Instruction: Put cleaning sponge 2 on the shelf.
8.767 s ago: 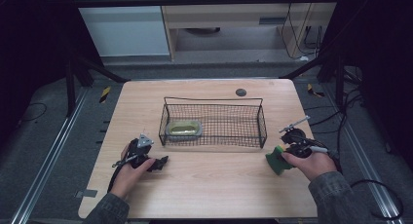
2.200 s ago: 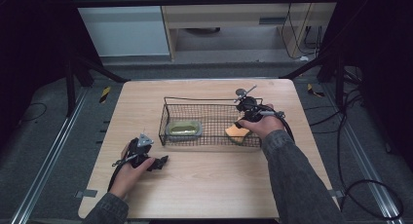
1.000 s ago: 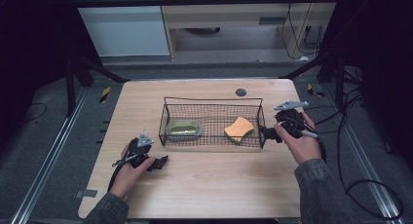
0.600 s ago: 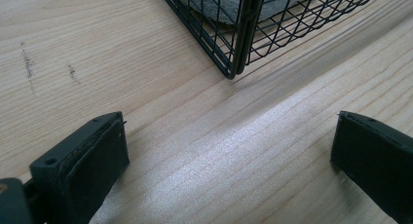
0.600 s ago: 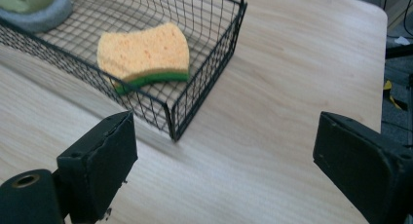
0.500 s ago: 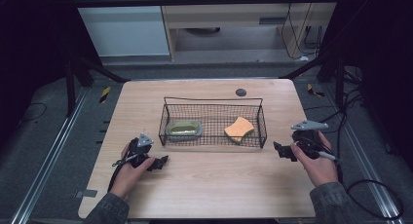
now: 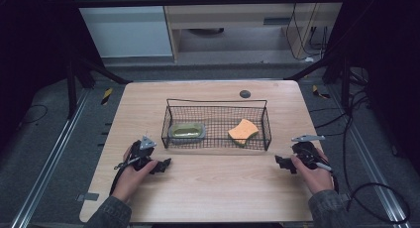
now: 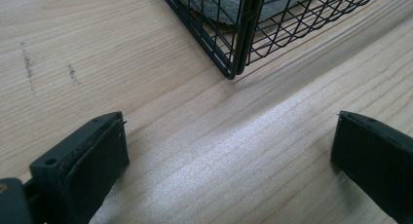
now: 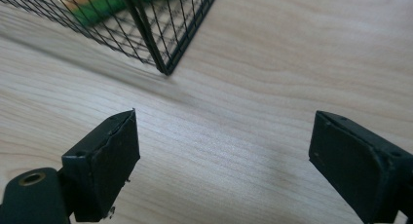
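In the lower left of the high view, the left hand-held gripper (image 7: 159, 164) rests on the wooden desk (image 7: 218, 188), held by the person's left hand (image 7: 132, 174), just off the near left corner of the wire basket (image 7: 217, 144). In the left gripper view its two black jaws stand wide apart with only bare wood between them, so it is released and grasps nothing; the basket's corner (image 8: 234, 63) sits in the upper middle of that frame, apart from the jaws.

The black wire basket stands at the centre of the high view. In its left half lies a green-rimmed grey sponge (image 7: 187, 131), flat on the mesh floor. In its right half lies an orange sponge (image 7: 243, 131), tilted, with its green underside just showing at the lower edge, close to the basket's right wall. Above the basket, near the far edge of the desk, lies a small dark round thing (image 7: 244, 93), too small to identify.

In the lower right of the high view, the right hand-held gripper (image 7: 283, 162) is held by the right hand (image 7: 313, 172) low over the desk, near the basket's right near corner. In the right gripper view its jaws gape with bare wood between them: released, empty. The basket corner (image 9: 165, 63) lies in the upper left of that frame, with green and orange of the sponge (image 9: 114, 1) blurred behind the mesh
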